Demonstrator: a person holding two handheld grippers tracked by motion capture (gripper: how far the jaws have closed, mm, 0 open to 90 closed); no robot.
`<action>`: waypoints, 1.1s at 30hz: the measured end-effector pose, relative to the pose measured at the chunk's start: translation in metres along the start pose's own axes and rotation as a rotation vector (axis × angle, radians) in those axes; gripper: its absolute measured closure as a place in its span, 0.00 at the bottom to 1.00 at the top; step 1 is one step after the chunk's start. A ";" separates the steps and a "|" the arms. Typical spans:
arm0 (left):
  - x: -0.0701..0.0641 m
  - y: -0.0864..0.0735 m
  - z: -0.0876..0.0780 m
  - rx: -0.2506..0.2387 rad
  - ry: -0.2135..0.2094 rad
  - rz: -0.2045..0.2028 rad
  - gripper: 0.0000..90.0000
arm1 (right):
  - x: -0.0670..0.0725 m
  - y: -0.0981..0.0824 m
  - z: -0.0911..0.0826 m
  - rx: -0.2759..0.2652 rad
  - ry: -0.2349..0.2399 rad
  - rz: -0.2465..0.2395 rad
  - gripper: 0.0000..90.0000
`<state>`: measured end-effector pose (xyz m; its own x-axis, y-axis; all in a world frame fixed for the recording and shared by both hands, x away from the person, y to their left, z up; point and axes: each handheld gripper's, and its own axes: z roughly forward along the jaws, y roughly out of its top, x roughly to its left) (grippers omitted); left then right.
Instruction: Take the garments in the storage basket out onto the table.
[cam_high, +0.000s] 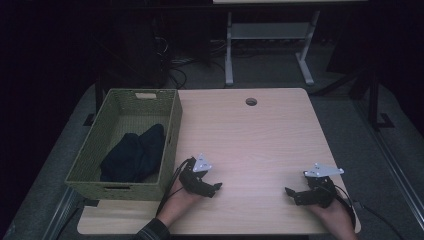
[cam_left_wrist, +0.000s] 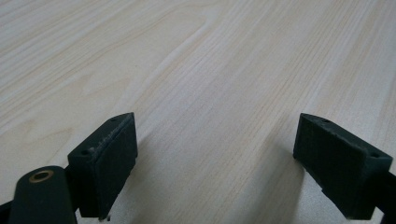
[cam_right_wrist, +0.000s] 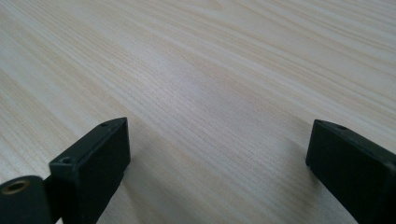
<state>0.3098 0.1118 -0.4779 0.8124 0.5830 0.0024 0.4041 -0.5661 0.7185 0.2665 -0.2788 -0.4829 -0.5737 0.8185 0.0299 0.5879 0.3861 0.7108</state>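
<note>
1. Now both tools lie low on the wooden table (cam_high: 260, 135), the left gripper (cam_high: 216, 187) and right gripper (cam_high: 288, 191) released with nothing between their jaws.
2. The dark folded cloth (cam_high: 134, 155) sits inside the green woven basket (cam_high: 172, 130), just beside the left gripper.
3. This looks like a rest between steps; I judge the next move calls for the left gripper to lift over the basket wall.

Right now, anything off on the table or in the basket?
Nothing stands out. The dark cloth lies bunched inside the green basket at the table's left edge; both grippers, left and right, rest open on bare wood.
</note>
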 end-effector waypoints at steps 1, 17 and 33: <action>0.000 0.000 0.000 0.000 0.000 0.000 0.15 | 0.000 0.000 0.000 0.000 0.000 0.000 0.07; 0.000 0.003 -0.001 0.029 0.014 -0.017 0.15 | 0.000 0.000 0.000 0.000 0.000 -0.001 0.07; -0.001 0.009 -0.006 0.045 0.025 -0.025 0.15 | 0.000 0.000 0.000 -0.001 0.001 -0.003 0.07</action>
<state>0.3101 0.1092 -0.4676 0.7912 0.6116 0.0021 0.4436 -0.5764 0.6863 0.2666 -0.2789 -0.4830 -0.5757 0.8172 0.0285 0.5860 0.3881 0.7113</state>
